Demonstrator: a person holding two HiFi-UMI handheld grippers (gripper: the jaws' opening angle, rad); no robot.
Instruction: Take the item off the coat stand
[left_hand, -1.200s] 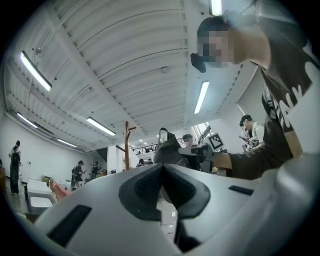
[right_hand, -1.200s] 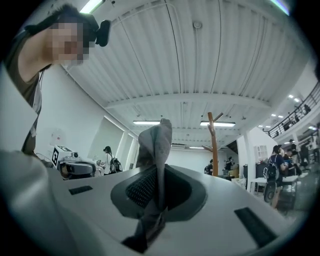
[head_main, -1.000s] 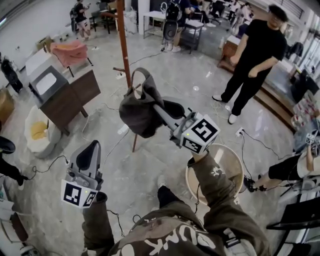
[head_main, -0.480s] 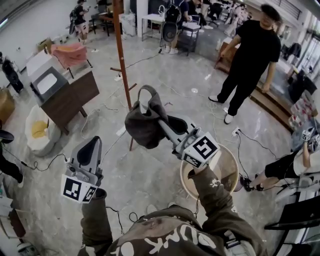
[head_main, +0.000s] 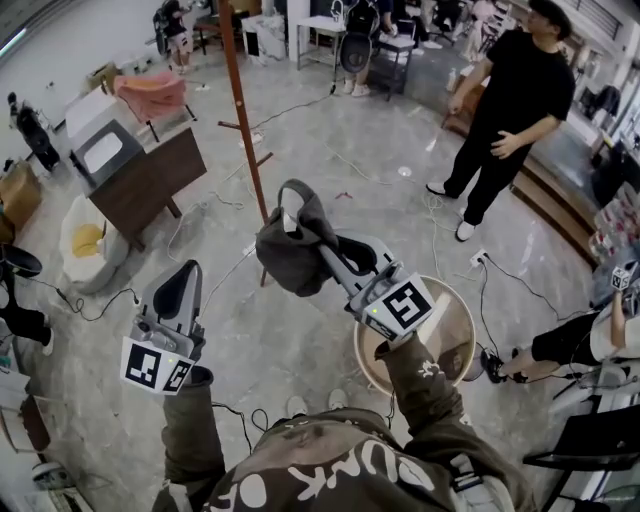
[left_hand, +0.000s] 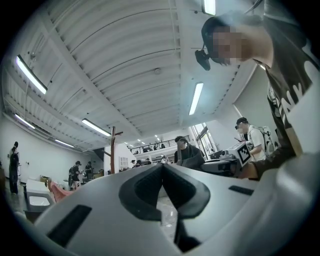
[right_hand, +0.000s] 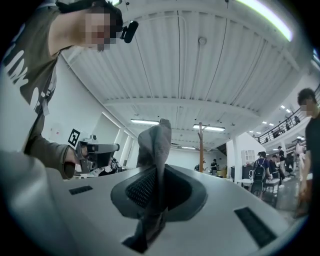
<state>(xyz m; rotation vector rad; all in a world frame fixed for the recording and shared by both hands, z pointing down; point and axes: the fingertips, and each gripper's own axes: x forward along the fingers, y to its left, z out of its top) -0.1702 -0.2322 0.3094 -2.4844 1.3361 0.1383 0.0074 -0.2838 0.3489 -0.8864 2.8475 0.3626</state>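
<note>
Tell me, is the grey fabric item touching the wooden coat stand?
Apart. The left gripper view shows the grey fabric item hanging clear of the coat stand, with a wide gap between them.

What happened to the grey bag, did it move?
Yes. The grey bag in the right tongs has pulled back from the coat stand, toward the wearer.
</note>
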